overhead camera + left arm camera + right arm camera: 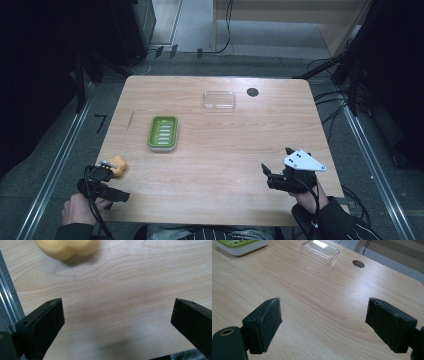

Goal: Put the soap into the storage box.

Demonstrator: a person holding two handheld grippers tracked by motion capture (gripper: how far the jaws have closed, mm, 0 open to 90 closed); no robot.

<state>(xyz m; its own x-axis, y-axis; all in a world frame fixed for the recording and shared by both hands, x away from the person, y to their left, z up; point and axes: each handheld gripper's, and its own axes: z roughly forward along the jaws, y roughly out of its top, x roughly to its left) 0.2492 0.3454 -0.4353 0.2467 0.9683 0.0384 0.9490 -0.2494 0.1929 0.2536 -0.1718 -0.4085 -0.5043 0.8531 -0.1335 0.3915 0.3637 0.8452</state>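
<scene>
- Wooden counter (225, 165): one green tray (163, 133), one clear lid (219, 100), one yellow lump (118, 165).
- Left gripper (117, 320): fingers apart, empty.
- Right gripper (323, 325): fingers apart, empty.

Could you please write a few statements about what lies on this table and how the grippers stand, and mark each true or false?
1. The left gripper is shut on the yellow soap. False: its jaws stand open, and the soap lies ahead of them.
2. The green soap dish holds nothing. True.
3. The clear lid sits on the green soap dish. False: it lies apart, farther back.
4. The right gripper is open over bare wood. True.
</scene>
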